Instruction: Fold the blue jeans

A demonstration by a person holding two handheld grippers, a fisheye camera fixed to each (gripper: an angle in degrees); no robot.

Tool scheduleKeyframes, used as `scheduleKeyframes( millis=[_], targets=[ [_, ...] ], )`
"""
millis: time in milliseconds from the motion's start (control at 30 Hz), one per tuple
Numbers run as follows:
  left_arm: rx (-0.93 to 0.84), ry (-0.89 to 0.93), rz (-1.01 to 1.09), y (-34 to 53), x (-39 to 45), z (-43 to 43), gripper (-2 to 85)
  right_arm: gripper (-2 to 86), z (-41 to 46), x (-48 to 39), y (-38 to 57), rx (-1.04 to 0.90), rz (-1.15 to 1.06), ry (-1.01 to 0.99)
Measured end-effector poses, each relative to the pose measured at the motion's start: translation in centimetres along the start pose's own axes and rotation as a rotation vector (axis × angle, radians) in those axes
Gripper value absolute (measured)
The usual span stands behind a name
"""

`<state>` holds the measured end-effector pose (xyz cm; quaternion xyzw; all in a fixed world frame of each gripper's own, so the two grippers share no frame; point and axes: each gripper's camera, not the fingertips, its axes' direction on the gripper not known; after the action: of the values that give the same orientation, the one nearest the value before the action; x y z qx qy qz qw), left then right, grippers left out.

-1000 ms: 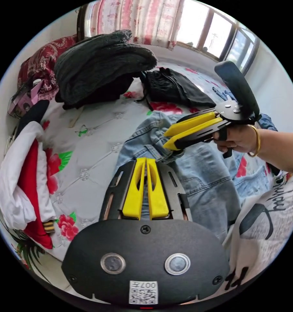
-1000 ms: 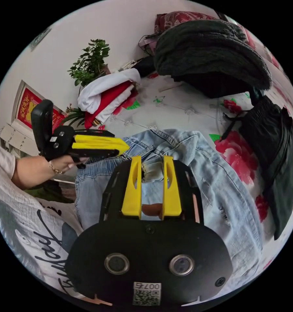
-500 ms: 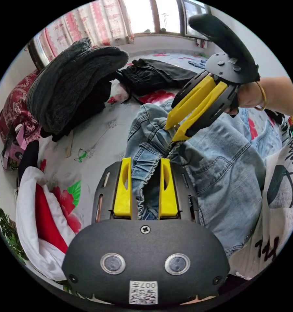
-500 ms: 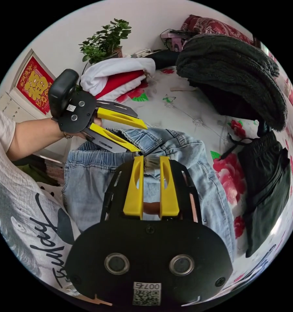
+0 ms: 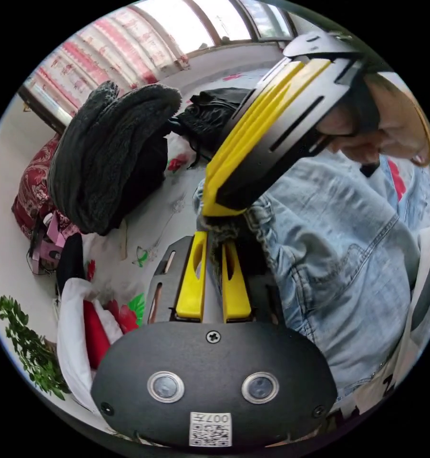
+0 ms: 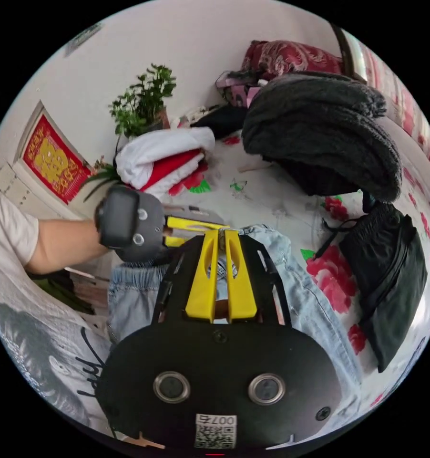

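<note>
- Left gripper view is showing one pair of blue jeans [image 5: 348, 248] lying bunched on the flowered bed [image 5: 172, 210].
- Two grippers are meeting at its frayed hem: the left gripper [image 5: 214, 238] is pinching denim between nearly closed jaws.
- The right gripper [image 6: 221, 236] is probably clamping the hem too; the cloth between its narrow jaws is mostly hidden.

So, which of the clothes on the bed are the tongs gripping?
The light blue jeans. Both tongs pinch its edge; the dark knit pile, black trousers and red-white bundle lie apart.
</note>
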<state>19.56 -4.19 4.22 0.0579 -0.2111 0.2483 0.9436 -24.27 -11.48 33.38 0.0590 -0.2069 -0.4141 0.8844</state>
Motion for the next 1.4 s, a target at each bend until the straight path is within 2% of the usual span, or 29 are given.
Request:
scheduleKeyframes(
  millis=[100, 167, 233, 267, 300, 367, 467, 633, 867, 1000, 1067, 1200, 1233, 1400],
  targets=[
    [0.027, 0.169, -0.262, 0.0, -6.0, 0.6, 2.0, 1.8, -1.2, 1.7, -1.2, 0.036, 0.087, 0.015],
    [0.032, 0.421, -0.643, 4.0, -13.6, 2.5, 1.9, 2.5, -2.0, 2.5, -1.1, 0.037, 0.102, 0.034],
    [0.025, 0.673, -0.863, 8.1, -17.3, 5.1, 2.5, 3.2, -3.0, 3.3, -0.1, 0.037, 0.128, 0.050],
    [-0.020, 0.711, -0.966, 10.3, -18.4, 6.2, 3.4, 3.6, -3.4, 3.9, 1.1, 0.021, 0.147, 0.039],
    [-0.041, 0.691, -0.976, 10.9, -18.6, 6.2, 3.7, 4.0, -3.7, 4.6, 2.8, -0.009, 0.176, 0.013],
    [-0.124, 0.504, -0.876, 11.2, -18.2, 4.3, 4.9, 4.3, -4.3, 5.7, 5.7, -0.052, 0.225, -0.007],
    [-0.097, 0.364, -0.785, 11.2, -16.8, 0.7, 5.4, 4.7, -6.5, 7.0, 10.8, -0.111, 0.306, 0.044],
    [0.000, 0.369, -0.798, 13.7, -12.5, -4.8, 5.5, 5.7, -13.6, 10.1, 18.3, -0.119, 0.531, 0.113],
    [-0.121, 0.494, -0.690, 16.1, -0.8, -9.3, 7.9, 6.9, -25.2, 12.9, 34.7, -0.015, 1.038, 0.238],
    [-0.301, 0.328, -0.556, 14.9, 4.5, -9.3, 8.2, 6.7, -31.3, 12.4, 44.9, -0.001, 1.246, 0.449],
    [-0.312, 0.189, -0.427, 13.9, 7.5, -9.8, 5.8, 6.4, -33.1, 12.4, 49.0, -0.030, 1.328, 0.514],
    [-0.474, -0.016, -0.357, 12.7, 9.0, -10.7, 0.1, 5.3, -33.9, 13.3, 54.4, -0.111, 1.375, 0.549],
    [-0.497, -0.038, -0.382, 13.5, 9.2, -10.9, -0.5, 5.1, -34.4, 12.9, 54.3, -0.056, 1.336, 0.575],
    [-0.541, -0.007, -0.517, 14.4, 9.1, -11.0, -0.9, 3.7, -34.2, 13.1, 51.0, -0.037, 1.149, 0.678]
  ],
)
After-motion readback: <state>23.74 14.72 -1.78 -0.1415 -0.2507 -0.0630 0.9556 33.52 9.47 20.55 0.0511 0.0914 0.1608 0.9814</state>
